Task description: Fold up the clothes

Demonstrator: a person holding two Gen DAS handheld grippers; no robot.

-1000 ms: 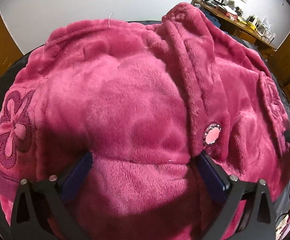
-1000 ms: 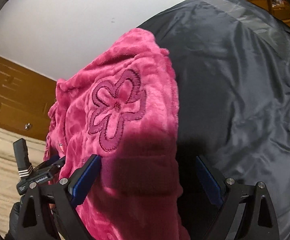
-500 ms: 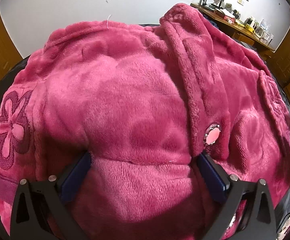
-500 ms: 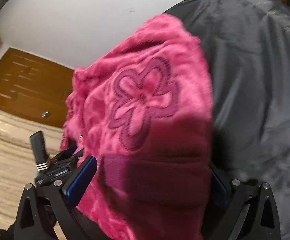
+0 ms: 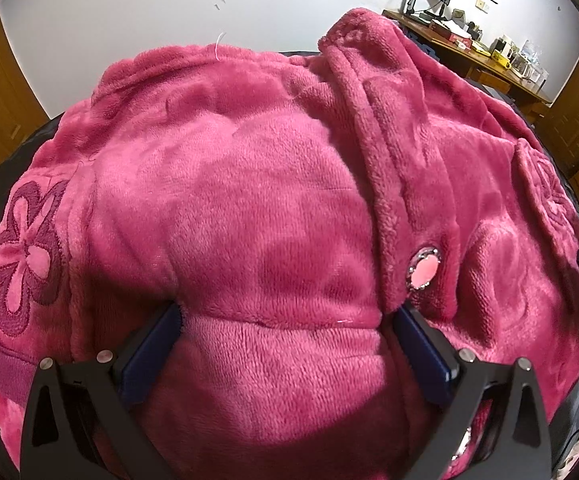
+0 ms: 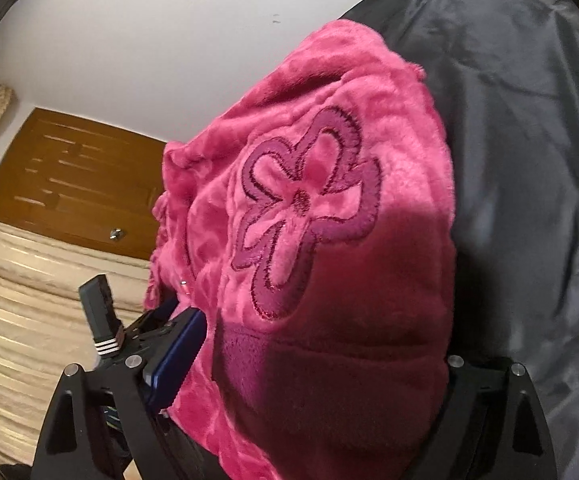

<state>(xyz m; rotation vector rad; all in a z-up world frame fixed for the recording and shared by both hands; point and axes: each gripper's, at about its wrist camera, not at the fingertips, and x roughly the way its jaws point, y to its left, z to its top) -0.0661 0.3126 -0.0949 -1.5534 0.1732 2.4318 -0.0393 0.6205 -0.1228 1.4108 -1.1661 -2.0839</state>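
A thick pink fleece garment (image 5: pixel 249 208) with a round pink button (image 5: pixel 423 268) and an embroidered flower (image 5: pixel 25 256) fills the left wrist view. My left gripper (image 5: pixel 285 340) stands wide apart with a bulge of the fleece between its blue pads (image 5: pixel 149 344). In the right wrist view the same garment (image 6: pixel 329 260) shows a flower patch (image 6: pixel 305 208). My right gripper (image 6: pixel 321 360) also stands wide, with the dark pink hem band between its fingers; the right pad is hidden by fleece. The other gripper (image 6: pixel 105 328) shows at lower left.
The garment lies on a dark grey sheet (image 6: pixel 529 160). A white wall and a wooden door (image 6: pixel 69 176) stand behind. A cluttered wooden desk (image 5: pixel 469 52) is at the far right. A beige striped bedcover (image 6: pixel 21 300) lies to the left.
The right gripper has slid forward so the hem band now sits between its fingers, and its view has tilted. The left gripper has barely moved; the garment sits slightly nearer.
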